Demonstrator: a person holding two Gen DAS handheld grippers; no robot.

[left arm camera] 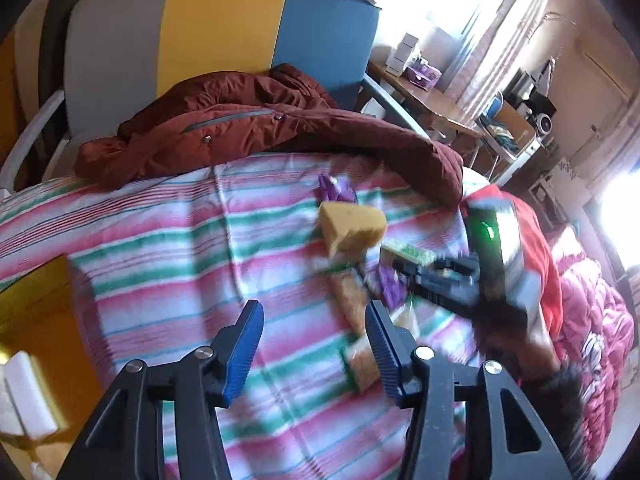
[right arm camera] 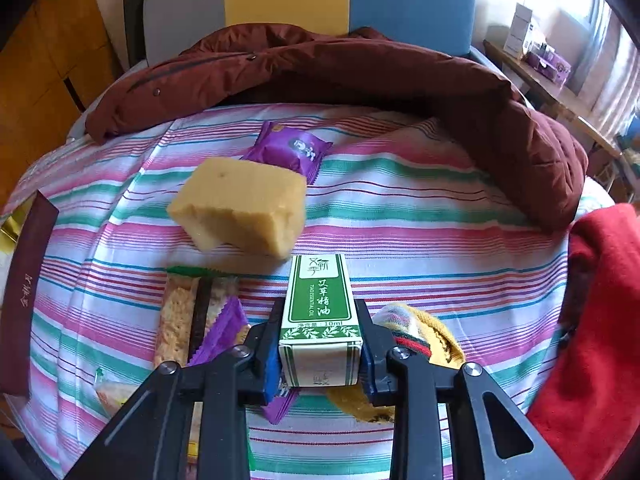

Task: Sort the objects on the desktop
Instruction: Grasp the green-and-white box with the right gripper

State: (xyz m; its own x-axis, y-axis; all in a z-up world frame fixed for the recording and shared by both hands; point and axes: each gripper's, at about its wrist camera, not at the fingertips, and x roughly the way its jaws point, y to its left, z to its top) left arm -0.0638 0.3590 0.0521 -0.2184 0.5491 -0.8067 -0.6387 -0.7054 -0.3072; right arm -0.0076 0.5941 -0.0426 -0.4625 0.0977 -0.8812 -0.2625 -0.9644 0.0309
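Note:
My right gripper (right arm camera: 320,360) is shut on a small green-and-white carton (right arm camera: 320,312), which stands upright between its blue pads (right arm camera: 272,360). In the left wrist view the same gripper (left arm camera: 404,270) is blurred, with the carton (left arm camera: 408,254) at its tips. My left gripper (left arm camera: 314,344) is open over the striped cloth (left arm camera: 180,240) with nothing between its fingers. A yellow sponge block (right arm camera: 240,208) (left arm camera: 352,228) lies mid-table. Behind it is a purple snack wrapper (right arm camera: 288,148). A cracker packet (right arm camera: 188,312) and a second purple wrapper (right arm camera: 224,332) lie left of the carton, and a yellow knitted piece (right arm camera: 424,332) lies to its right.
A maroon jacket (right arm camera: 360,76) is draped along the table's far edge, in front of a grey, yellow and blue chair back (left arm camera: 224,28). A red cloth (right arm camera: 600,320) covers the right side. A dark red box (right arm camera: 24,280) and a gold box (left arm camera: 36,304) sit at the left.

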